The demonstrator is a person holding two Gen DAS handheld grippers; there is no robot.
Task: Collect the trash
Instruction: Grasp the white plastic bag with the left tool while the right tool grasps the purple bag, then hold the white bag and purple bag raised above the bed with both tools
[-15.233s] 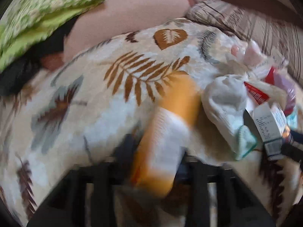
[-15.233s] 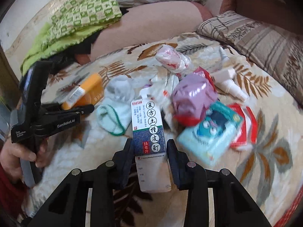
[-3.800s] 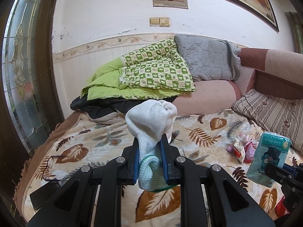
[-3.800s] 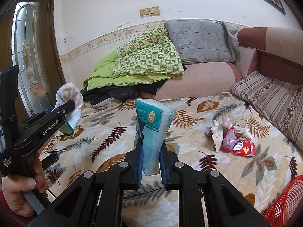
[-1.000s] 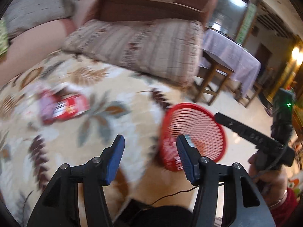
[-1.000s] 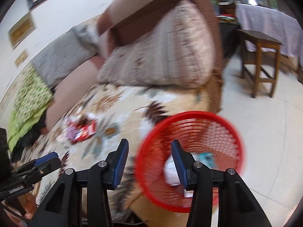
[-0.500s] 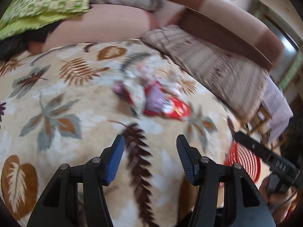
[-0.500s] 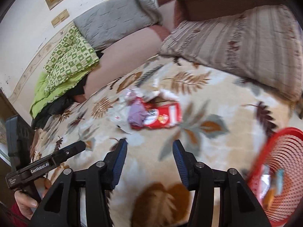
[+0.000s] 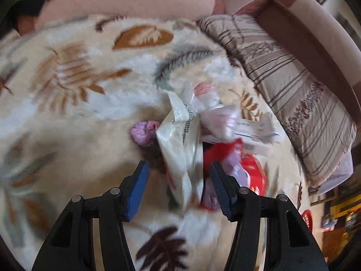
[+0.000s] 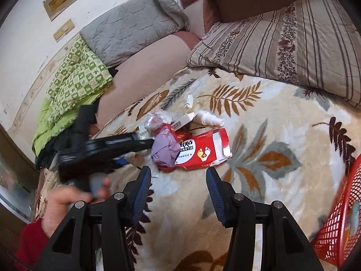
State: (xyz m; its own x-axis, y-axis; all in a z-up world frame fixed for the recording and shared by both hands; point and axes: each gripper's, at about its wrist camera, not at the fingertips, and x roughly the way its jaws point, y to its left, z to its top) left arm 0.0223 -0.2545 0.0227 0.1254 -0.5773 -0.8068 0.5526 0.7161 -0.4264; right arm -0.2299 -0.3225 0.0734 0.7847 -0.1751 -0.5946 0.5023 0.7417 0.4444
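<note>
Claws first: left gripper [image 9: 179,188] stands wide open and holds nothing, its blue-padded jaws straddling a white crumpled wrapper [image 9: 182,158] that stands on edge between them, touching neither as far as the blur allows. The wrapper's long axis runs nearly straight ahead of the claw, away from the camera, so a plain closing should catch it across its thin dimension (judgement). Right gripper [image 10: 178,186] is likewise spread wide and empty, hovering above the leaf-print blanket [image 10: 270,135] short of the pile. Just ahead of the right claw, slightly left of centre, lies a lilac crumpled bag [image 10: 164,150] resting on a flattened red carton [image 10: 203,152]; the carton's long axis runs crosswise to the jaws, left to right. Printed on it: a pair of yellow footprints and the letters "YANTIE", partly covered. Beyond these, a small white box with a barcode [image 10: 183,120] and a white spray bottle [image 10: 208,119] lying on its side, then clear crumpled plastic [image 10: 158,118] further left. The left hand [image 10: 67,203], in a red sleeve, carries its tool in from the right claw's left; that claw is the nearer one to the trash. Red mesh basket [image 10: 338,225] sits at the right claw's far right, with items already inside. Striped cushion [image 10: 282,45] and green quilt [image 10: 76,76] lie furthest off.
</note>
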